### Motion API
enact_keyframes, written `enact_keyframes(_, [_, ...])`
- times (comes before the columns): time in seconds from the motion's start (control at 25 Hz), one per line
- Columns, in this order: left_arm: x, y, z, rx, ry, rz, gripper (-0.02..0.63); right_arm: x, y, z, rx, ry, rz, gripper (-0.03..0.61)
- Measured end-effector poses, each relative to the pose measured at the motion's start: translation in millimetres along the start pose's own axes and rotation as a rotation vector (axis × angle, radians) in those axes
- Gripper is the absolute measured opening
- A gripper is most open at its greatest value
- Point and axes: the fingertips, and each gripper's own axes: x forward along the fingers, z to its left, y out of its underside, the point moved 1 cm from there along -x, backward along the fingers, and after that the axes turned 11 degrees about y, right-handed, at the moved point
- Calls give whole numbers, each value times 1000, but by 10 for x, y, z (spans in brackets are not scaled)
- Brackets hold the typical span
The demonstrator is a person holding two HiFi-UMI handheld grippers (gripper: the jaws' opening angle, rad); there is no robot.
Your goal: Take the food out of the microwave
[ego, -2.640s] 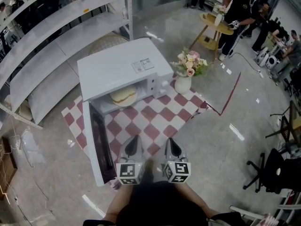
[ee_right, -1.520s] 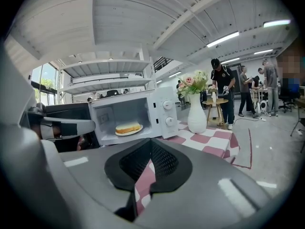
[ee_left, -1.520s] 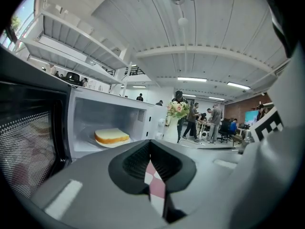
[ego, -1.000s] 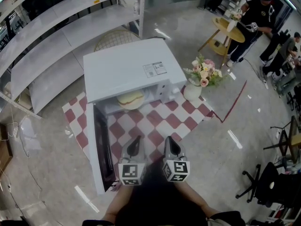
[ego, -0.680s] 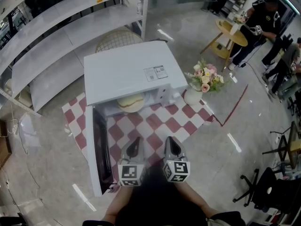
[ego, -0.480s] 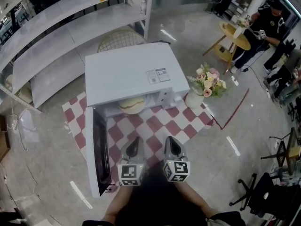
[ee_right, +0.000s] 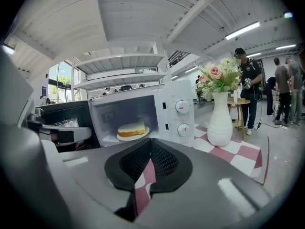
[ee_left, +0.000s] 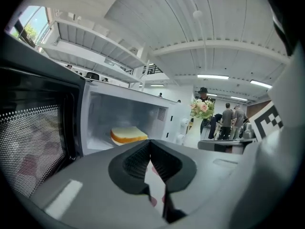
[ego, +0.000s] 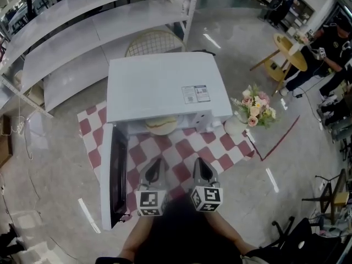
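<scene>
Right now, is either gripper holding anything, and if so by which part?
Nothing is held. The left gripper and right gripper both have their jaws together and empty, short of the open microwave; the food sits untouched inside.

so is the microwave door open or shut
Open. The door stands swung out from the left side of the microwave, and both gripper views look straight into the cavity at the food inside.
</scene>
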Motion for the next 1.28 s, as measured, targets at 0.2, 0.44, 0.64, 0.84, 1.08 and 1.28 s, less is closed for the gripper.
enact_keyframes(0.2, [27,22,90,-7,-53,3,9,140,-12,13,-11,-40,12,1])
enact_keyframes(0.44, [71,2,149,-16,-96,0,9,292,-98,46,-21,-91,13,0])
enact_keyframes(0.64, [123,-5,190,-25,-131,-5,9,399,-129,41,-36,-129,22,0])
enact_keyframes(0.84, [181,-6,243,-40,-165,-10,9,503,-151,42,-60,-163,33,0])
enact_keyframes(1.08, [225,-16,275,-52,-204,-17,9,635,-214,61,-69,-203,30,0])
enact_keyframes(1.28, [251,9,301,-67,-241,-18,9,716,-228,55,-102,-228,23,0])
